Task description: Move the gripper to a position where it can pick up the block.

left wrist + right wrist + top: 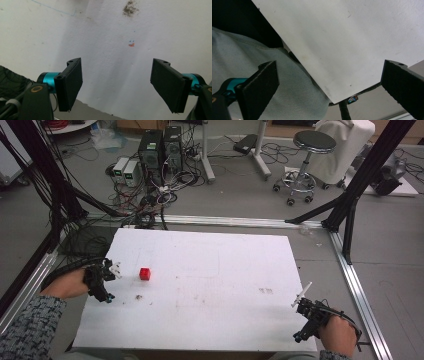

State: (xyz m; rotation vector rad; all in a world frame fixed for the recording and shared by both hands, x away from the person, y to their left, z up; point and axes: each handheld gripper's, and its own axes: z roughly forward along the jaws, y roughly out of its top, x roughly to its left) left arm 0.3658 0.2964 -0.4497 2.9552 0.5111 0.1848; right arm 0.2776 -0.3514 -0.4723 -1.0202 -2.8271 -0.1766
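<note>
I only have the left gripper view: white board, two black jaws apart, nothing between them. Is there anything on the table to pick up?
Observer: Yes. The high view shows one small red cube on the white table, near its left side.
Operator: Where is it from my gripper?
Observer: The left gripper sits at the table's left edge; the cube lies just to its right, apart from it.
Operator: And the other gripper?
Observer: The right gripper is at the near right corner, far from the cube, with its jaws wide apart and nothing between them.
</note>
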